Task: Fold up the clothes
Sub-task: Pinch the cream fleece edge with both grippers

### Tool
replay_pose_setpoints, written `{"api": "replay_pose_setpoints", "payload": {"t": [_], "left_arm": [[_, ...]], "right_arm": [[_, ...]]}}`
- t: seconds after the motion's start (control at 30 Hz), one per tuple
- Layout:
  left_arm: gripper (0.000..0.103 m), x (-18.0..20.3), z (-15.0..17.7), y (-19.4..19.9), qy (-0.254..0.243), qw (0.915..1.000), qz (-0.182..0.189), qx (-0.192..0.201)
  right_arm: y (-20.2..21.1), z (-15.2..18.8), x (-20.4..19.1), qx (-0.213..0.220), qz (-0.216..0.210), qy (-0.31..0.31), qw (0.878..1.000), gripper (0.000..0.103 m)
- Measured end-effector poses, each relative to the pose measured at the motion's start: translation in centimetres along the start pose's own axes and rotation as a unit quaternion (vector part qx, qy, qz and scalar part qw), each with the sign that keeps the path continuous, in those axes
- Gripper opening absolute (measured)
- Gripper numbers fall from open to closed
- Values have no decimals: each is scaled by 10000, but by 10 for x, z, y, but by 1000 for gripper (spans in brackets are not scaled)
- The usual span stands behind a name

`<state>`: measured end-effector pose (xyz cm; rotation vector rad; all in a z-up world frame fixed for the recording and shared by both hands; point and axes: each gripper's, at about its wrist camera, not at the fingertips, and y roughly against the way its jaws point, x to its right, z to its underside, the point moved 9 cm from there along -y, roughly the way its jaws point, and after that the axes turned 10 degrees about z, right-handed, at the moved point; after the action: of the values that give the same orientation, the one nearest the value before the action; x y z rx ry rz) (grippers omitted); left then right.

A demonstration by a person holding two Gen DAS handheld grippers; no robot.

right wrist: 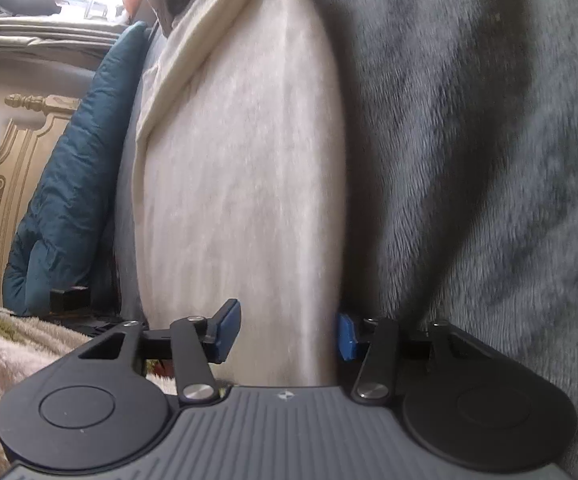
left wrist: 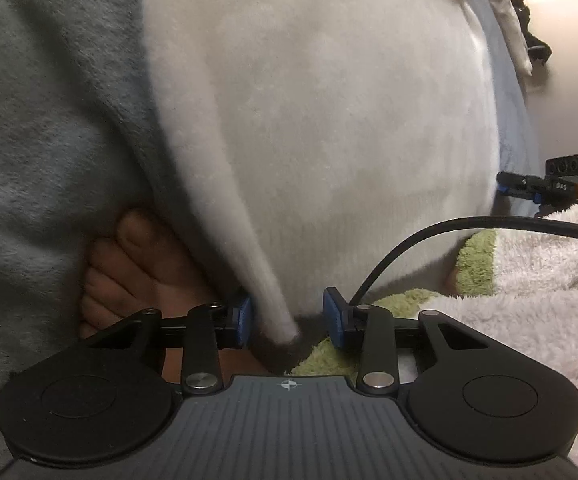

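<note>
Saw the sweater (left wrist: 309, 120) spread over the blanket (left wrist: 41, 100), running from 6 up to 12 in both views, with a folded edge along its 9 o'clock side in the left view. Found the left gripper (left wrist: 289, 322) at 6, fingers spread, the hem corner (left wrist: 283, 324) hanging loose in the gap and nearer the 9 o'clock pad. Found the right gripper (right wrist: 289, 334) at 6 too, fingers spread wide, a band of sweater filling the gap from pad to pad without being squeezed.

Fitted two stages, judging by the cloth: edges about to be pinched for a fold, or edges just let go after one. If pinching, would have needed both layers seated deep between the pads, and both sides lifted level so the knit did not skew. If letting go, would have needed a straight pull back toward 6 so the pads did not drag the hem.

Noted hazards: foot (left wrist: 141, 272) at 8 under the blanket edge, cable (left wrist: 449, 228) at 4 over the robe (left wrist: 529, 280).
</note>
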<state>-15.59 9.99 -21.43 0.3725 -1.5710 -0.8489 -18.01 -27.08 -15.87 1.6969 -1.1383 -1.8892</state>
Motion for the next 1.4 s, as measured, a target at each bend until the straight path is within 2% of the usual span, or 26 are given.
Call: {"api": "replay_pose_setpoints", "payload": {"t": [0.2, 0.33, 0.4, 0.53, 0.6, 0.63, 0.7, 0.87, 1.1, 1.4], "left_arm": [[30, -2, -4, -12, -54, 9996, -154, -238], [29, 1, -6, -21, -131, 9989, -263, -378], [29, 1, -7, -23, -176, 9985, -300, -423], [29, 1, -7, -24, -153, 9983, -320, -453], [19, 1, -7, -23, -135, 9982, -372, -450], [16, 1, -7, -22, -121, 9981, -404, -438], [9, 3, -7, -18, -105, 9983, -418, -380], [7, 10, -10, -4, -260, 9986, -443, -149], [7, 20, -40, 24, -311, 9971, -216, 665], [6, 29, -84, 49, -528, 9875, -183, 1474]], "right_arm": [[4, 21, 12, -376, -41, 89, 9992, 41], [-1, 30, 13, -592, -64, 127, 9981, 37], [-4, 35, 14, -718, -64, 171, 9973, 27], [-15, 43, 14, -976, -42, 289, 9948, 18], [-17, 46, 13, -1010, -83, 370, 9942, 10], [-16, 47, 11, -1004, -126, 418, 9940, 10], [-9, 47, 7, -945, -273, 498, 9939, 9], [10, 34, -7, -612, -380, 690, 9950, 8], [22, -3, -26, 39, -476, 840, 9953, 8], [18, -44, -55, 706, -491, 897, 9922, 8]]}}
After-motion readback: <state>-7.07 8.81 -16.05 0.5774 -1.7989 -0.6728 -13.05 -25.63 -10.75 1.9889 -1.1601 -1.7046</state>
